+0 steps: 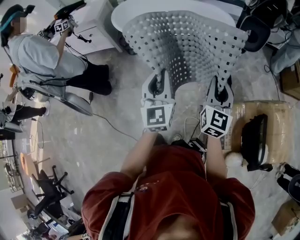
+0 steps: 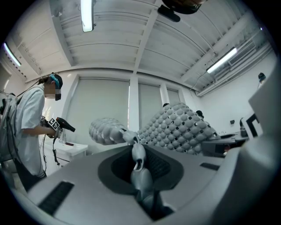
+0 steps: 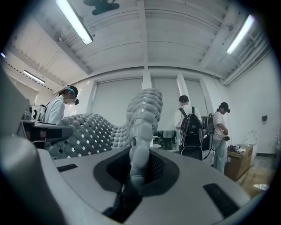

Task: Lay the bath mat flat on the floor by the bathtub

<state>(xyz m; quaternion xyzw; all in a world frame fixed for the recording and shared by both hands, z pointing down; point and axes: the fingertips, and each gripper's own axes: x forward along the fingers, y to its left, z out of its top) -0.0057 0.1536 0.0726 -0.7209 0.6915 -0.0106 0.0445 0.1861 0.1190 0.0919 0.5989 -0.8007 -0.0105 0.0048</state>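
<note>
Pale marbled floor (image 1: 103, 136) runs up to a white bathtub (image 1: 126, 11) at its far edge. The grey, hole-dotted bath mat (image 1: 187, 42) hangs off the floor in front of the tub. The left gripper (image 1: 161, 77) pinches one near corner and the right gripper (image 1: 224, 80) the other, jaws clamped on the mat.

Pale marbled floor (image 1: 93, 136), a wrapped cardboard box (image 1: 276, 117) at right, black office chairs (image 1: 47, 185) lower left. White ribbed ceiling (image 2: 131, 48) carries tube lights (image 2: 87, 15); tall pale window panels (image 2: 103, 112) line the far wall.
</note>
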